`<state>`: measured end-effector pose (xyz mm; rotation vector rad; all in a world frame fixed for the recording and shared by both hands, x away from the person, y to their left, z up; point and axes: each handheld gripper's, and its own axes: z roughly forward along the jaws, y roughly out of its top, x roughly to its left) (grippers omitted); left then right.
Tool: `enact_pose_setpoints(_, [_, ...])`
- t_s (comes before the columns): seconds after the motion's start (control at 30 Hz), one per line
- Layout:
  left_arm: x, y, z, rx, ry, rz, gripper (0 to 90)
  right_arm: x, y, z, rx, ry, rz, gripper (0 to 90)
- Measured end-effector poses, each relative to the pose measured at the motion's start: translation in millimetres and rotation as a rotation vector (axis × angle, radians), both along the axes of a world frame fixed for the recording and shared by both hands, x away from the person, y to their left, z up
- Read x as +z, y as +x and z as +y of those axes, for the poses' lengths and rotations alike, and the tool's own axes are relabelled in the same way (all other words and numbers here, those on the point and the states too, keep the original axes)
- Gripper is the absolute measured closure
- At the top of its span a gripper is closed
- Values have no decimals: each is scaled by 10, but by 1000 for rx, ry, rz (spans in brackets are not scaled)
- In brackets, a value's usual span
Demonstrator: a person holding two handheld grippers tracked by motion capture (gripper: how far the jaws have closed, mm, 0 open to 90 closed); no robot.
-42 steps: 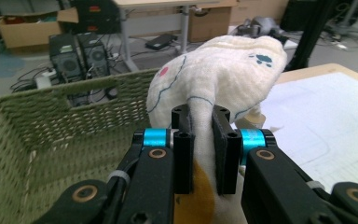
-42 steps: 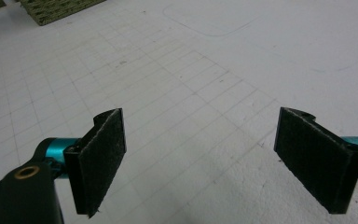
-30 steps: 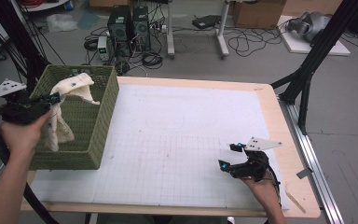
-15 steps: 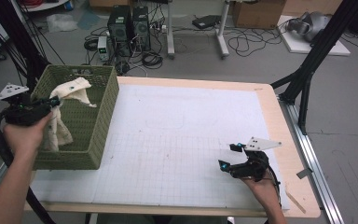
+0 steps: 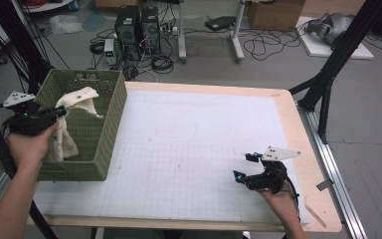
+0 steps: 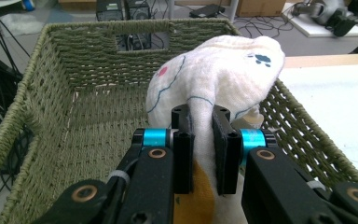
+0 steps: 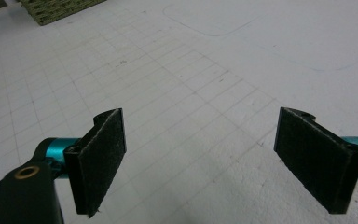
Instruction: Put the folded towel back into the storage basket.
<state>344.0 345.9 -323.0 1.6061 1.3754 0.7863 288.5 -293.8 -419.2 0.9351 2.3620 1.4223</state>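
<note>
A cream cloth (image 5: 74, 117) with small printed marks hangs over the green woven basket (image 5: 104, 144) at the table's left edge. My left gripper (image 5: 59, 112) is shut on the cloth (image 6: 223, 70), pinching a fold between its jaws above the basket's inside (image 6: 88, 116). The cloth's lower part drapes down into the basket. My right gripper (image 5: 243, 167) rests near the front right of the white grid mat (image 5: 189, 149). Its jaws stand wide open over bare mat (image 7: 200, 107) with nothing between them.
The basket stands at the mat's left side, and its corner (image 7: 56, 9) is far from the right gripper. A wooden table border (image 5: 298, 129) runs along the right. Beyond the table are computer towers (image 5: 139, 25), cables and black frame legs (image 5: 328, 74).
My left gripper has drawn back toward the left and near side with the cloth held, pulling it lower over the basket. The right gripper has stayed in place.
</note>
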Motion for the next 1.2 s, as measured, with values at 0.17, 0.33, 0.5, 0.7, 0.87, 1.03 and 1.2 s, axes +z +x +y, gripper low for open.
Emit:
enact_pose_setpoints(0.17, [-44, 55, -17, 16, -6, 25, 803, 1, -1, -2, 0, 4, -1, 159])
enact_pose_setpoints(0.33, [-100, 109, -10, 32, -15, 47, 803, 1, 2, -10, 3, 1, -6, 158])
enact_pose_setpoints(0.5, [-146, 155, -4, 40, -12, 64, 803, 1, 2, -9, 3, 3, -1, 159])
enact_pose_setpoints(0.7, [-194, 217, 24, 47, -12, 72, 800, -3, 4, -1, 1, -2, 1, 159])
enact_pose_setpoints(0.87, [-243, 299, 61, 60, -23, 94, 799, -14, 9, 10, 7, -7, 4, 159])
enact_pose_setpoints(1.03, [-288, 403, 83, 78, -35, 111, 796, -22, 15, 18, 7, -9, 10, 159])
enact_pose_setpoints(1.2, [-357, 501, 88, 87, -45, 143, 797, -32, 22, 23, 8, -11, 13, 159])
